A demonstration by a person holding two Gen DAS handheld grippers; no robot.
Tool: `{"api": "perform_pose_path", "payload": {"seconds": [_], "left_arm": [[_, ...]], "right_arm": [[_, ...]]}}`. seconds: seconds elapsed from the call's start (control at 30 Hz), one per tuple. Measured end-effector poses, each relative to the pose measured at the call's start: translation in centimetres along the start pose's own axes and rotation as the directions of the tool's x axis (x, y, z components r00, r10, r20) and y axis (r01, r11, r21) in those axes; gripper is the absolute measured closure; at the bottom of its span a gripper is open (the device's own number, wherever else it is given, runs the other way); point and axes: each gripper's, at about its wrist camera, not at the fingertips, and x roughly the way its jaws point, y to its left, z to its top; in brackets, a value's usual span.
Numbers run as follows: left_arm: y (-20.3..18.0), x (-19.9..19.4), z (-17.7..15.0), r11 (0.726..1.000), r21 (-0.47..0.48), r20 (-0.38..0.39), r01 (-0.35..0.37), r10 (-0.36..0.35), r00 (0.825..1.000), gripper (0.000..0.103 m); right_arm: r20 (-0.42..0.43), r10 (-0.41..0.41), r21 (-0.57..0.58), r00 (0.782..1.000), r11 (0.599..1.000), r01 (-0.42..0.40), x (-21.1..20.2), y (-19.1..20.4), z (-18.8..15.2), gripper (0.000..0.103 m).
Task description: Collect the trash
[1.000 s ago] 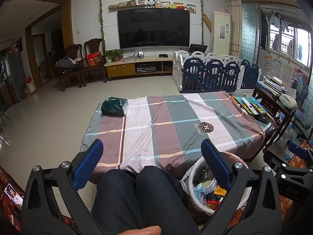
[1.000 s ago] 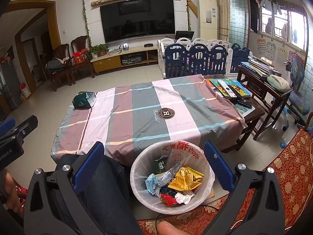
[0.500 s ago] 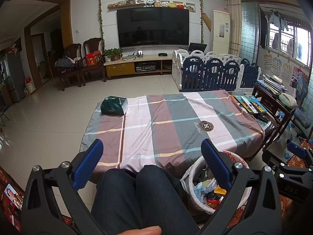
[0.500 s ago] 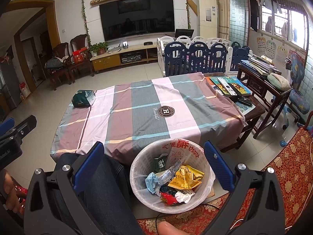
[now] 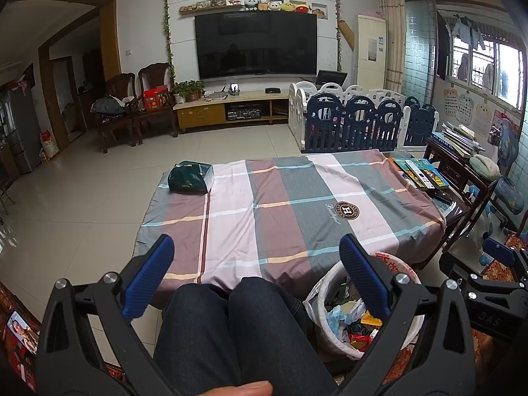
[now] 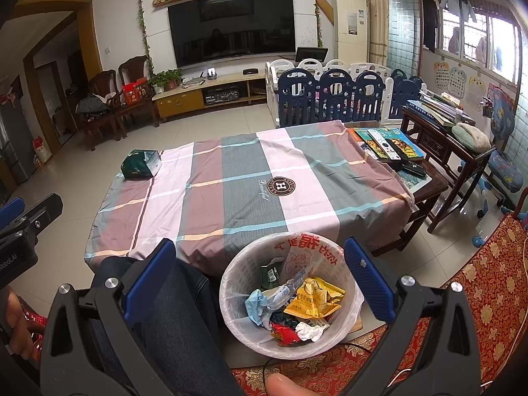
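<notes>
A white trash bin (image 6: 231, 288) lined with a plastic bag stands on the floor by the near table edge, holding several wrappers such as a yellow snack bag (image 6: 313, 302). My right gripper (image 6: 257, 280) hangs open above the bin with nothing between its blue fingers. My left gripper (image 5: 257, 275) is open too, held over the person's knees (image 5: 237, 323), with the bin (image 5: 321, 336) to its lower right. A dark green packet (image 5: 190, 181) lies at the far left corner of the striped tablecloth (image 5: 280, 211); in the right wrist view the packet (image 6: 141, 164) sits far left.
Books and remotes (image 6: 386, 143) lie at the table's right end. A dark wooden side table (image 6: 445, 138) stands to the right. A blue and white playpen fence (image 5: 356, 122) is behind the table, wooden chairs (image 5: 132, 109) at far left, a red patterned rug (image 6: 478, 283) underfoot.
</notes>
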Motion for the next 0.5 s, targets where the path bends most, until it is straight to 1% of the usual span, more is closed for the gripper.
{"api": "perform_pose_path", "payload": {"seconds": [0.3,0.4,0.5], "left_arm": [[-0.1,0.1,0.1,1.0,0.006,-0.004,0.014,-0.014,1.0,0.003],[-0.1,0.2,0.1,1.0,0.007,-0.005,0.009,-0.009,1.0,0.003],[0.2,1.1,0.0,1.0,0.002,-0.02,-0.009,0.009,1.0,0.003]], "right_arm": [[-0.003,-0.002,0.002,1.0,1.0,0.002,0.1,0.2,-0.2,0.003],[-0.003,-0.002,0.003,1.0,1.0,0.002,0.1,0.1,-0.2,0.003],[0.031,0.021,0.017,0.999,1.0,-0.021,-0.3,0.2,-0.2,0.003]]}}
